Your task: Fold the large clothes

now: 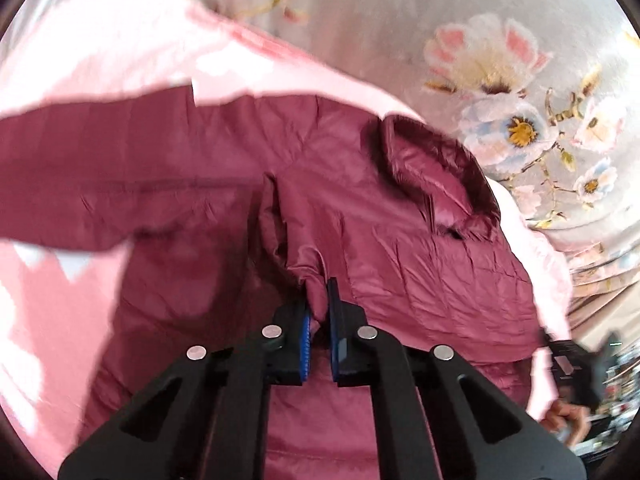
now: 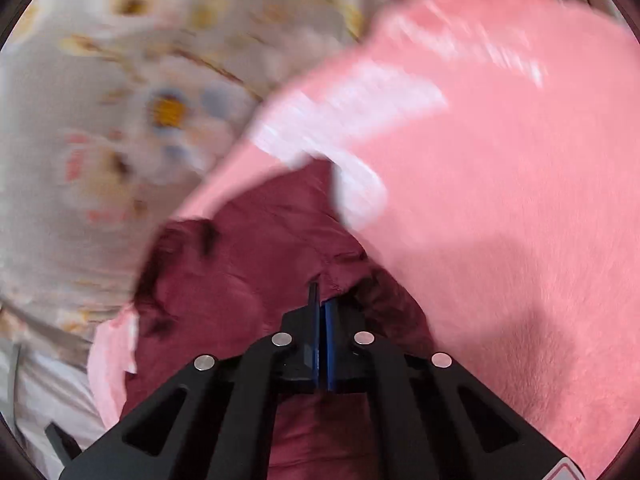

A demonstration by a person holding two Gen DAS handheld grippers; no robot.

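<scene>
A: Where is the jacket (image 1: pixel 400 240) lying?

B: Spread on a pink blanket (image 1: pixel 100 60), which covers a bed with a grey flowered bedspread (image 1: pixel 500 100). The jacket is dark red, shiny and quilted. From the left wrist view one sleeve (image 1: pixel 80 176) stretches out to the left, and the collar (image 1: pixel 432 172) sits up toward the right, near the flowers.

A: What is the left claw (image 1: pixel 319 308) doing?

B: It is closed on a pinch of the jacket. A ridge of red fabric runs up from between the blue pads (image 1: pixel 306 336), bunched and lifted a little off the rest of the coat.

A: And the right claw (image 2: pixel 320 312)?

B: Its jaws are pressed together. The tips sit right at a seamed edge of the jacket (image 2: pixel 248 272), and the cloth seems to be caught at the very tips, though that view is blurred, so I can't be certain how much is in there.

A: Can you see the other hand from the left side?

B: Yes, low at the right edge: a hand (image 1: pixel 568 416) holding the black body of the other tool, beside the jacket's far side.

A: What else shows in the right wrist view?

B: The pink blanket (image 2: pixel 520 200) fills the right half, with the flowered bedspread (image 2: pixel 120 120) on the left, smeared by motion.
</scene>
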